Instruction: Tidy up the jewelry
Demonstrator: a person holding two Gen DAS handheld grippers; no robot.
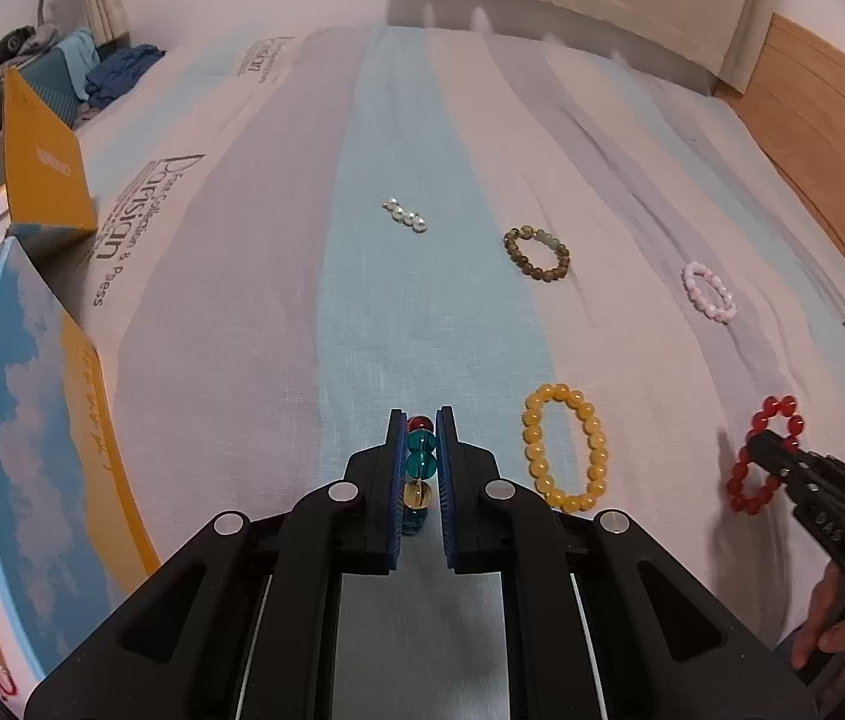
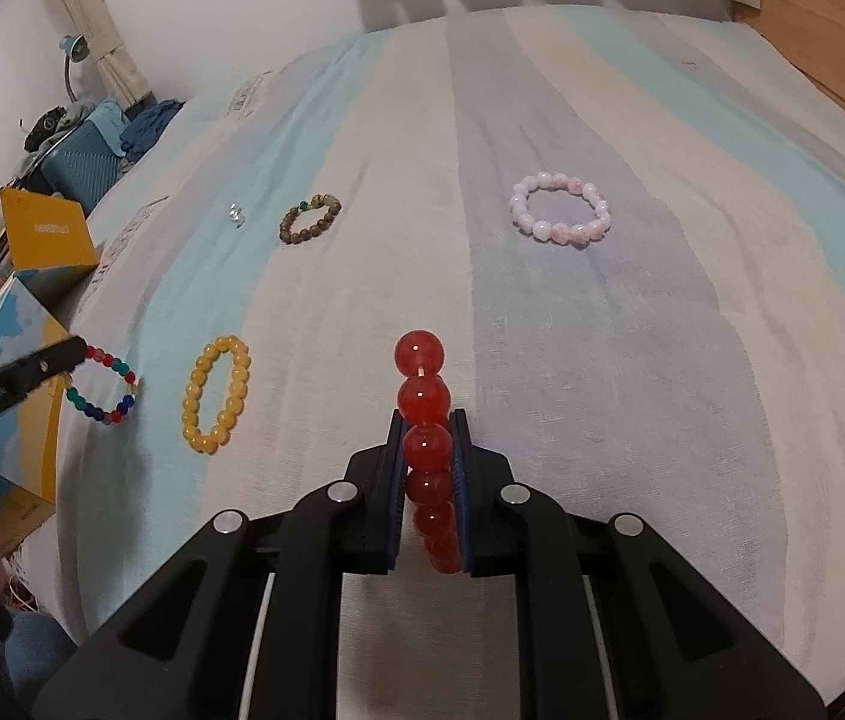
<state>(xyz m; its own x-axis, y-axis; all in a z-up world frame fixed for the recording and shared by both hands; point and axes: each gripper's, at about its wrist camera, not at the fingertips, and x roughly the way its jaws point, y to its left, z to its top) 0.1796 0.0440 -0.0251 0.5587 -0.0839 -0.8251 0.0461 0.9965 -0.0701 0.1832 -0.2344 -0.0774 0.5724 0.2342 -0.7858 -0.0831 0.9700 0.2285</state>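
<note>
Left claw (image 1: 420, 468) is closed down on the multicolour bracelet (image 1: 420, 461): teal, amber and red beads stacked btw the blue pads, loop pinched flat. From the right wrist view the rest of that loop hangs/lies just off the claw tip, over the bed edge near the blue-and-yellow box (image 2: 32, 414).

Right claw (image 2: 430, 480) likewise clamped on the red bracelet (image 2: 422, 420); big glossy red beads run up out of the jaws, top two sticking past the tips.

Handling, as a guess: both are light, bead-on-elastic, so floppy, not stiff. Beads look glassy and slick, could roll or squirt out of a pinch, so grip across 2-3 beads w/ pads flat, as here. Prob not fragile unless dropped hard; cord is the weak bit.

Outward on the bed sheet (image 1: 278, 312), all lying flat and apart:
- yellow bracelet (image 1: 566, 447), just right of left claw, oval loop of round amber-yellow beads
- brown bracelet (image 1: 536, 252), small dull wood-like beads w/ a few pale green ones
- pearl piece (image 1: 405, 215), short white cluster; can't tell if a full loop
- pink bracelet (image 2: 560, 210), pale mottled beads, open round loop, well apart from the rest
</note>
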